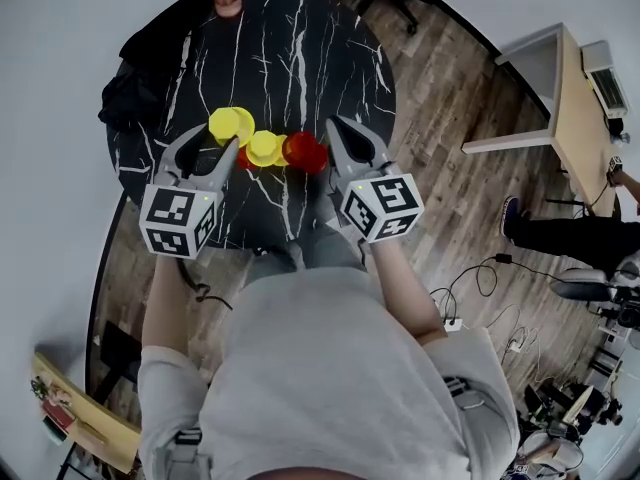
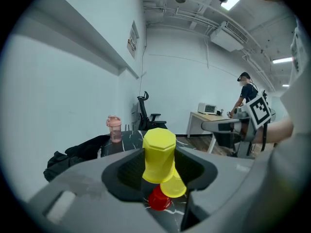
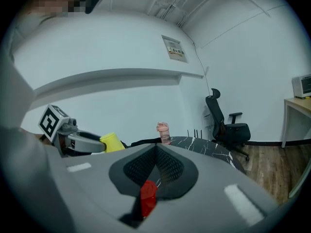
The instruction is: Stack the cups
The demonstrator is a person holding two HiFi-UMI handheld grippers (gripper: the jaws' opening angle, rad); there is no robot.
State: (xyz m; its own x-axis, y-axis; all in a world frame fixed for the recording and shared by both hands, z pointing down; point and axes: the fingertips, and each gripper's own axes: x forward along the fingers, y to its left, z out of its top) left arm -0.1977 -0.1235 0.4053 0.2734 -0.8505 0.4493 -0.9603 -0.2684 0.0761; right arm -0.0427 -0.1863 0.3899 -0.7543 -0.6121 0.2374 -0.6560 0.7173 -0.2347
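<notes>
L gripper (image 1: 218, 138): jaws part-way spread, pinching a yellow cup (image 2: 159, 154) closed end up, held above the black marbled tabletop (image 1: 300, 58). Below it on the tabletop: 2nd yellow cup (image 2: 173, 186) w/ a red cup (image 2: 158, 200) just beside. R gripper (image 3: 156, 148): jaws pressed together, nothing btwn the pads. Other red cup (image 1: 305, 153) stands just left of its tips. Pink bottle (image 2: 114, 128) at far edge.
</notes>
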